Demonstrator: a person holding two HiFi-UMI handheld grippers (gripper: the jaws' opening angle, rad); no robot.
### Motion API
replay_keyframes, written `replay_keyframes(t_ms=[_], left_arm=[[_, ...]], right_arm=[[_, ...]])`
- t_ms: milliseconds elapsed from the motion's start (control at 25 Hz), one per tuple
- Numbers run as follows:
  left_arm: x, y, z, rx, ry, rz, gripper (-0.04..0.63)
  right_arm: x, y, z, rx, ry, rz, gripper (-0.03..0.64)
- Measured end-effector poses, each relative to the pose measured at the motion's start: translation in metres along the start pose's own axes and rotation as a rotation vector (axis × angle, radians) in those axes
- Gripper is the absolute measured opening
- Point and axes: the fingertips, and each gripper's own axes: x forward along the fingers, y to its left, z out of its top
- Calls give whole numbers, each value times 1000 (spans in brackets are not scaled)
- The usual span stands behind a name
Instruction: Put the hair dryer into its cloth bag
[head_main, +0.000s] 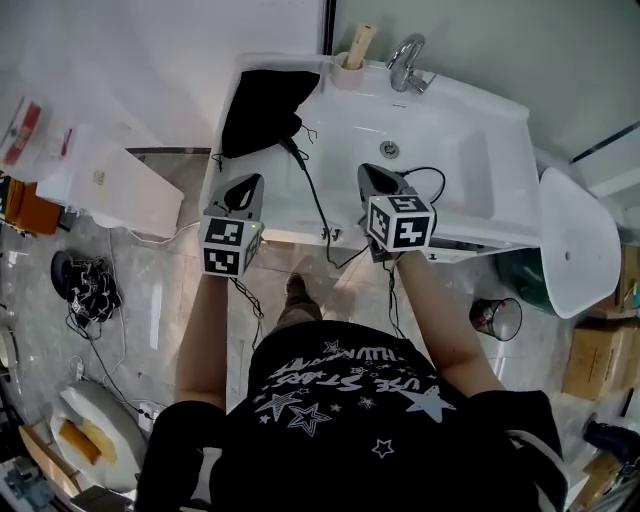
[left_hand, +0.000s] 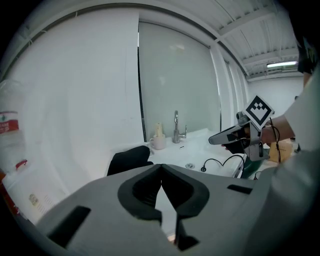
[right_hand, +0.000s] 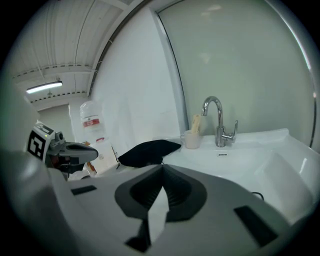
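Note:
A black cloth bag (head_main: 262, 105) lies bulging on the back left corner of the white sink counter (head_main: 500, 215); it also shows in the left gripper view (left_hand: 129, 157) and the right gripper view (right_hand: 149, 150). A black cord (head_main: 318, 200) runs out of the bag and over the counter's front edge. No hair dryer body shows outside the bag. My left gripper (head_main: 243, 188) hovers at the counter's front left, jaws shut and empty (left_hand: 161, 166). My right gripper (head_main: 380, 180) hangs over the basin's front, also shut on nothing (right_hand: 162, 169).
A chrome faucet (head_main: 405, 62) and a cup (head_main: 350, 70) stand at the back of the basin, with the drain (head_main: 389, 149) in its middle. A small bin (head_main: 497, 318) and cardboard boxes (head_main: 598, 355) sit on the floor to the right; cables and clutter (head_main: 90, 290) lie left.

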Motion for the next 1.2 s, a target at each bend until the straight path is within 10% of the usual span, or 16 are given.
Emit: replay_keyframes(t_ms=[1200], left_arm=[[-130,-194,-56,-159,7,38,11]], right_arm=[[-208,-11,-101,-3,-29,23,6]])
